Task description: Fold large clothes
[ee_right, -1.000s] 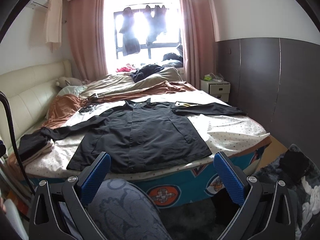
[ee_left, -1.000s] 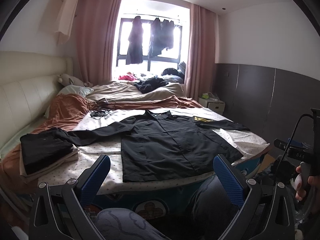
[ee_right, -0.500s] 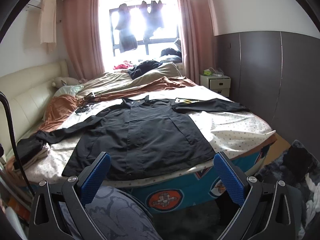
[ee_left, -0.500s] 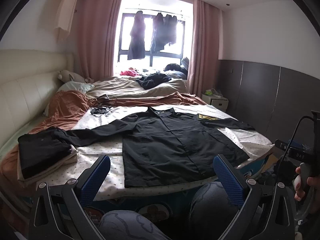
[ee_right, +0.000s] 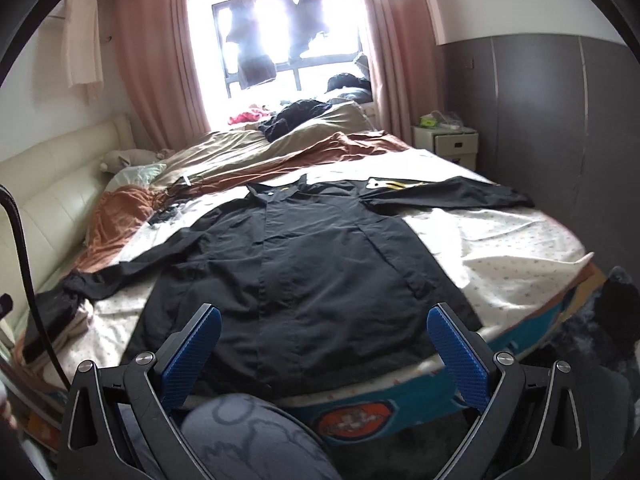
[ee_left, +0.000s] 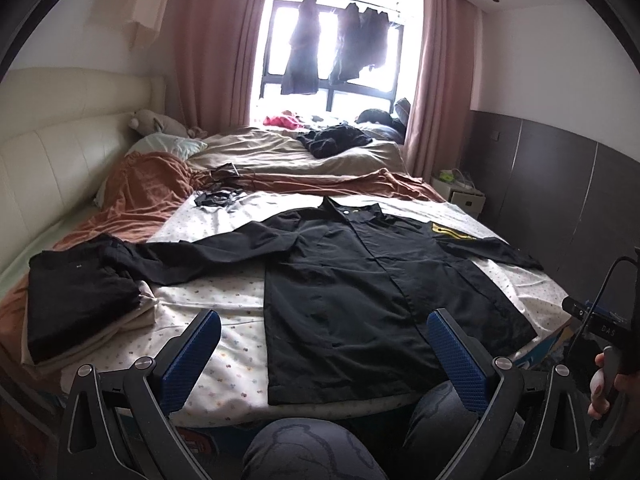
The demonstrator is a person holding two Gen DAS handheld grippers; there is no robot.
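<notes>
Both tongs gape empty, left tongs and right tongs; your shirt lies ahead, collar away, hem nearest.

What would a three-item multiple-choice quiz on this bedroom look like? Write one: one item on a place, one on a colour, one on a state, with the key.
1. Where does the folded stack of clothes lie?
A. at the bed's left edge, by the shirt's sleeve end
B. on the nightstand
C. on the window sill

2. What colour are the pads of the tongs?
A. red
B. blue
C. white

3. How does the black shirt lie?
A. folded in half
B. rolled up
C. spread flat, sleeves out to both sides

Key:
1 A: the folded stack sits at the left side of the bed, under the sleeve's end.
2 B: the pads of the left tongs and right tongs are blue.
3 C: the black shirt lies open and unfolded.
</notes>
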